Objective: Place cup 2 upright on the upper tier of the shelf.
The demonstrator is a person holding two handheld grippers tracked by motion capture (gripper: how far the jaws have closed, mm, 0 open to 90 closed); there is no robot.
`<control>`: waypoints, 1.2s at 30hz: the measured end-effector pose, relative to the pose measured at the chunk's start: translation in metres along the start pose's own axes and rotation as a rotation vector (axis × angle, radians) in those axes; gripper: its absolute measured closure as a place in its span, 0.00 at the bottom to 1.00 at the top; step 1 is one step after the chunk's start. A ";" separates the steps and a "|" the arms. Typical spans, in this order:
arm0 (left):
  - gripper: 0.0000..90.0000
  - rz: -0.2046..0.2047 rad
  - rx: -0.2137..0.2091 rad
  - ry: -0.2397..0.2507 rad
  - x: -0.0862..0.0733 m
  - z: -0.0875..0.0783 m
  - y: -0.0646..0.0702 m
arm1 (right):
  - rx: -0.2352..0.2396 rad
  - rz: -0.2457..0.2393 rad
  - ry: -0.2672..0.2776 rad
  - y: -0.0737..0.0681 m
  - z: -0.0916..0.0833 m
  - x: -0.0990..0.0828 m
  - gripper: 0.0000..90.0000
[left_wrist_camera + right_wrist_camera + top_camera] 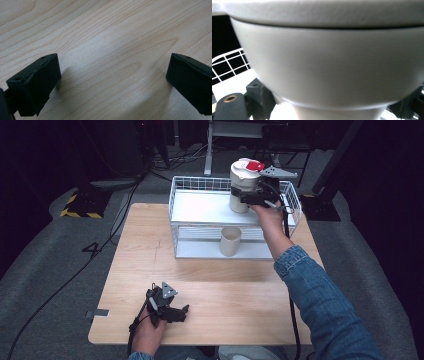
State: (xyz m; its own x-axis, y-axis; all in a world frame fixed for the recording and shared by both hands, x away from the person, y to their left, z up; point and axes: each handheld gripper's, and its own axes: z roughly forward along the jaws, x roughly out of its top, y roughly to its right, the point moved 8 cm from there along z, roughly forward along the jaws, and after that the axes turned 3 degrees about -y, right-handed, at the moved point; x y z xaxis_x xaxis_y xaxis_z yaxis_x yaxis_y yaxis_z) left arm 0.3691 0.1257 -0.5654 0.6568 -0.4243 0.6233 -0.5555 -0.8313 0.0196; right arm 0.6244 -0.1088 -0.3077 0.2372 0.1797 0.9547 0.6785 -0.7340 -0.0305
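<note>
On the top shelf of the white wire rack [186, 195], right hand-held gripper [250, 196] clamps a pale lidded container [242, 185] at its narrow waist; red tab on the lid. Container upright, base at or just above the shelf, can't tell which. Second pale cup [230, 241] stands on the lower shelf. Left hand-held gripper [175, 312] rests on the tabletop [210, 285], jaws wide apart, holding nothing. Risk: the wider, heavier top above the grip could tip the container. Shelf rim sits close behind; a knock there might jar the lid.
</note>
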 end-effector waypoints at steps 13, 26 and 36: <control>0.00 -0.001 0.000 0.000 0.000 0.000 0.000 | -0.019 -0.023 -0.002 -0.002 -0.001 -0.001 0.14; 0.00 -0.004 -0.002 0.000 0.000 0.000 0.000 | -0.027 -0.031 -0.025 0.000 -0.008 0.000 0.10; 0.00 -0.007 0.001 0.003 0.001 0.001 0.000 | -0.025 -0.042 -0.012 -0.003 -0.034 0.005 0.10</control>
State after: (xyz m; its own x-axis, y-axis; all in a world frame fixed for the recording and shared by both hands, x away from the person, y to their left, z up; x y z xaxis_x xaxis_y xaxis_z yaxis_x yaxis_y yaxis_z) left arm 0.3701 0.1248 -0.5655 0.6594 -0.4173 0.6253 -0.5504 -0.8346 0.0234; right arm 0.5998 -0.1284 -0.2925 0.2171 0.2184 0.9514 0.6708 -0.7414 0.0171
